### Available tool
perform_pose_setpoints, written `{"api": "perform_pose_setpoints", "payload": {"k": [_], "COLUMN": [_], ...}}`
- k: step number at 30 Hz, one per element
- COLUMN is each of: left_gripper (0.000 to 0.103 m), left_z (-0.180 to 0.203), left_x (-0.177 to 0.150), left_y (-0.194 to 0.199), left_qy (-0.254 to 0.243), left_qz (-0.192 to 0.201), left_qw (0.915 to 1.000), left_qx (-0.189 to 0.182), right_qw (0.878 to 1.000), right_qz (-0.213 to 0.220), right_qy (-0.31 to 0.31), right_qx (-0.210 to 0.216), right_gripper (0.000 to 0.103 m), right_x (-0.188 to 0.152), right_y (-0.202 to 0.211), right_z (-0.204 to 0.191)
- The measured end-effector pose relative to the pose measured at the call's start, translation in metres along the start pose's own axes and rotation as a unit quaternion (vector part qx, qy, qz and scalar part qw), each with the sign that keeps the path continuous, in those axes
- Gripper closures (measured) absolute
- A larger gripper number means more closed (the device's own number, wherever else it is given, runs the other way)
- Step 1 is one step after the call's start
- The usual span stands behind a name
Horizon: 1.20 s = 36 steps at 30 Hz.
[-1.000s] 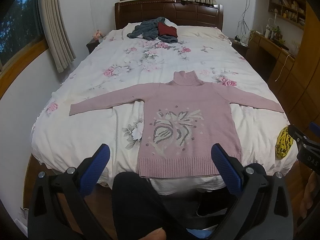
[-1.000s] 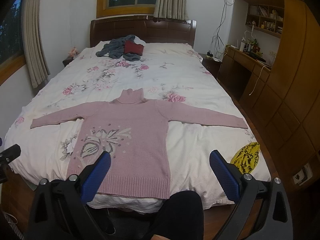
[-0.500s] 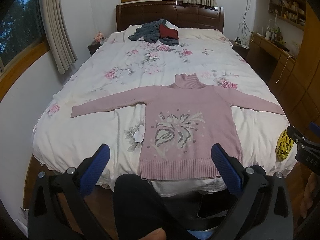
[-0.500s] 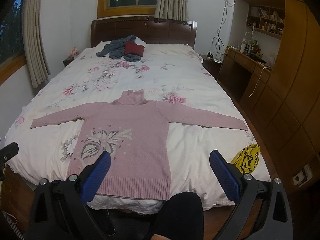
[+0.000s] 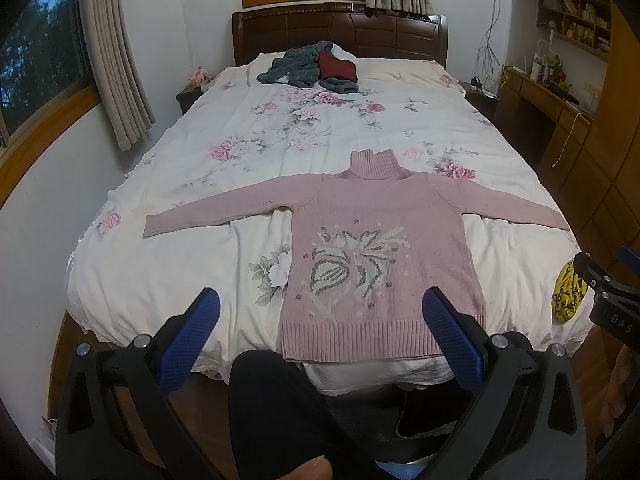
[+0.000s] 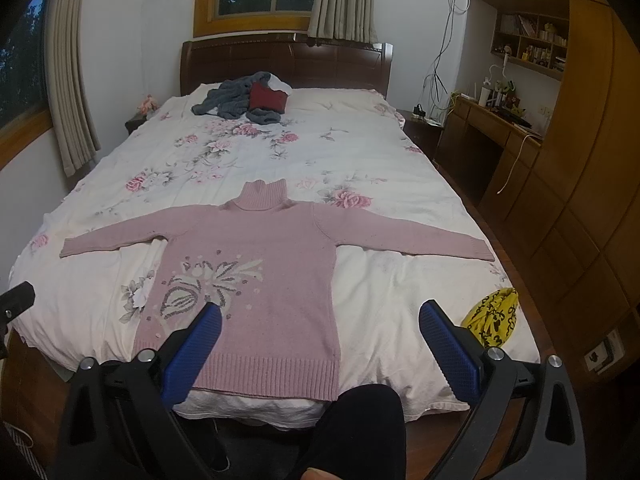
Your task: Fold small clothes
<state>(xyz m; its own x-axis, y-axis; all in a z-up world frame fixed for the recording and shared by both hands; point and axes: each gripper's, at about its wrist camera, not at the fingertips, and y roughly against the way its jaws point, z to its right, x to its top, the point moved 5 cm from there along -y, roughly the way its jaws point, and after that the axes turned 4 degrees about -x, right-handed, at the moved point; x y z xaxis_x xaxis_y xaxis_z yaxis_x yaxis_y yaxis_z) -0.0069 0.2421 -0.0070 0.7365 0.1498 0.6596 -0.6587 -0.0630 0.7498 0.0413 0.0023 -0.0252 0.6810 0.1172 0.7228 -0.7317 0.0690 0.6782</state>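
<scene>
From the left wrist we see only a black corner of the right gripper (image 5: 610,300) cut off at the frame's right edge, so we cannot tell how its jaws stand there; from the right wrist just a black tip of the left gripper (image 6: 16,300) pokes in at the left edge. A dark trouser leg (image 5: 280,412) covers the bed's foot below the pink sweater's (image 5: 380,256) hem, and the yellow patterned cloth (image 6: 494,316) is partly behind a blue fingertip (image 6: 448,344). The items on the shelf (image 6: 528,42) are too small for us to identify.
</scene>
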Motion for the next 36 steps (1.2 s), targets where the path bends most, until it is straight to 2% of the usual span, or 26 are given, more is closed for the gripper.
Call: {"api": "perform_pose_setpoints", "payload": {"k": [22, 36], "left_gripper": [0.003, 0.003], "left_z": [-0.001, 0.005], "left_x": [-0.002, -0.009], "left_y": [0.000, -0.014], "left_qy": [0.003, 0.004], "left_qz": [-0.004, -0.014], "left_qw": [1.0000, 0.9999], "left_qx": [-0.002, -0.003], "right_qw": [1.000, 1.000], "right_qz": [0.003, 0.002], "right_qy": [0.000, 0.000], "right_qx": [-0.005, -0.006], "right_gripper": [0.004, 0.004], "right_x": [-0.004, -0.008], "right_y": [-0.001, -0.006], "right_z": [0.005, 0.006]}}
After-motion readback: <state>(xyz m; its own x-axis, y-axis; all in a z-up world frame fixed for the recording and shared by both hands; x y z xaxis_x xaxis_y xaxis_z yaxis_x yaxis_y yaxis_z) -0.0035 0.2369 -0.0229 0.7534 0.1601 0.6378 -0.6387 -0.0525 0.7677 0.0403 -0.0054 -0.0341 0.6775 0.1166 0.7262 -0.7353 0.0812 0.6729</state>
